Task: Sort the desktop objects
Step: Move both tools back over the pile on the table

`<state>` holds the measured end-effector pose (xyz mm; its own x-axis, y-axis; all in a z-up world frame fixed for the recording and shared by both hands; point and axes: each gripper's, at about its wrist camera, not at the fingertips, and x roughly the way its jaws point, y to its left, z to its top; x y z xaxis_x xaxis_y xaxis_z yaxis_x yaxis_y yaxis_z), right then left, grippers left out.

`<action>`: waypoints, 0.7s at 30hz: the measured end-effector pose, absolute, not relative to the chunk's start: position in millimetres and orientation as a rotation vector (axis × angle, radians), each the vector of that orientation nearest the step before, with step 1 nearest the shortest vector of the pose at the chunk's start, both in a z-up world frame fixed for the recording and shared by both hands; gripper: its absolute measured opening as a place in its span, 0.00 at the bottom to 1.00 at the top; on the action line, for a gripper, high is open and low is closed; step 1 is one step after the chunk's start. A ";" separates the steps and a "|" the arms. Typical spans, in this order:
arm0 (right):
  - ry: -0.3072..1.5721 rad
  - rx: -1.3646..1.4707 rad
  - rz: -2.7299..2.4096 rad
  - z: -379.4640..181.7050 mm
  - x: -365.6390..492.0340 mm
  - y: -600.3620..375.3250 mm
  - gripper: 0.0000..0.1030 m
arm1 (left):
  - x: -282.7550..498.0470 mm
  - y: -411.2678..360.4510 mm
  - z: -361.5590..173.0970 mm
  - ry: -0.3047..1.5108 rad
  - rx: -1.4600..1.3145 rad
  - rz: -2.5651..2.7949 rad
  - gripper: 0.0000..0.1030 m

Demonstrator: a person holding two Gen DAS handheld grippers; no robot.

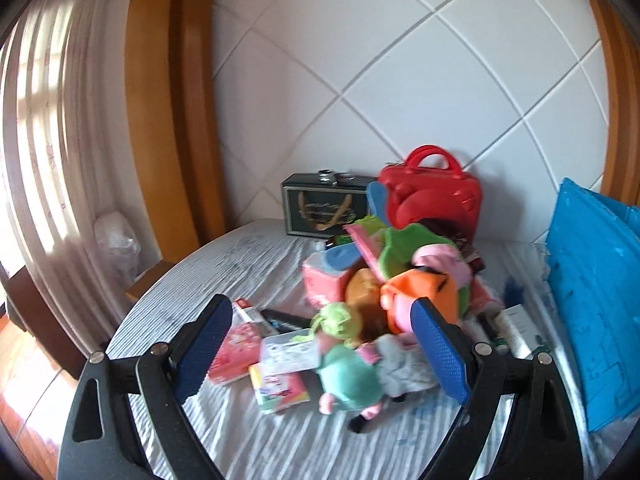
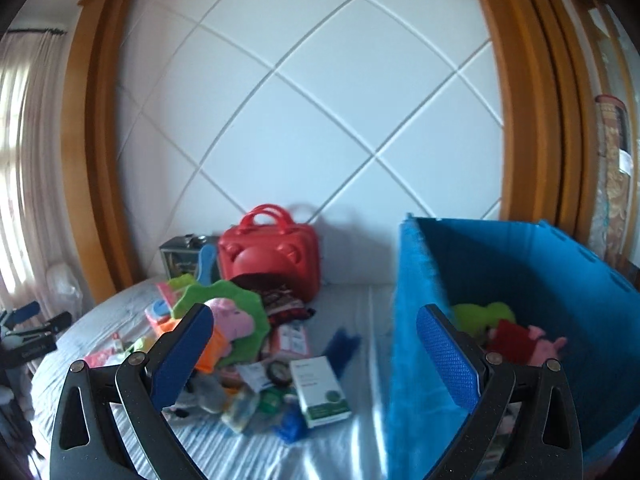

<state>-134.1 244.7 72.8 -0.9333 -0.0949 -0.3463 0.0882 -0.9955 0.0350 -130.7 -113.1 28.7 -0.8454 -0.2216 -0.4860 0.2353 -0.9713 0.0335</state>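
While labels blur, white carton (image 2: 320, 392) text unreadable

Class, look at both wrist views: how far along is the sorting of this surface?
Done: a few plush toys already lie in the blue bin. In hand: nothing; the left hand-held gripper and right hand-held gripper are both open and empty. Left: the large toy pile, cards and the white box remain on the bedsheet.

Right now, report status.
Left gripper open, empty. Right gripper open, empty. Toy pile unsorted; blue bin holds some plush. Nothing blocking.
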 end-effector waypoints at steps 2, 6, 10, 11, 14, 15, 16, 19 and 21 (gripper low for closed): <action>-0.020 0.594 -2.983 59.4 -149.5 224.6 1.00 | -133.4 -151.5 16.9 0.040 0.782 -2.772 0.89; 0.018 0.737 -2.967 28.9 -176.7 204.9 1.00 | -138.6 -226.9 -14.7 0.034 0.892 -2.671 0.89; 0.079 0.910 -2.956 -7.0 -207.8 197.8 1.00 | -147.7 -285.6 -47.6 0.086 1.024 -2.580 0.89; 0.085 0.942 -2.953 -13.8 -213.4 198.4 1.00 | -150.6 -297.1 -55.1 0.104 1.051 -2.576 0.89; 0.101 1.076 -2.933 -38.7 -230.9 200.0 1.00 | -168.7 -317.3 -82.6 0.102 1.148 -2.577 0.89; 0.104 1.114 -2.926 -46.1 -235.4 200.7 1.00 | -175.1 -320.0 -90.1 0.088 1.177 -2.583 0.89; 0.110 1.167 -2.916 -56.6 -241.3 201.6 1.00 | -181.9 -321.5 -97.3 0.071 1.211 -2.588 0.89; 0.124 1.278 -2.900 -74.8 -253.7 205.5 1.00 | -206.4 -319.1 -119.8 -0.001 1.322 -2.616 0.89; 0.122 1.316 -2.898 -81.3 -258.8 208.2 1.00 | -223.8 -314.9 -133.3 -0.051 1.393 -2.646 0.89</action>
<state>-258.8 208.2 -81.3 -0.6576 0.0711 -0.7500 -0.0080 -0.9961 -0.0873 -223.8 -314.9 -133.3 -0.5574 -0.1486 -0.8169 0.1169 -0.9881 0.0999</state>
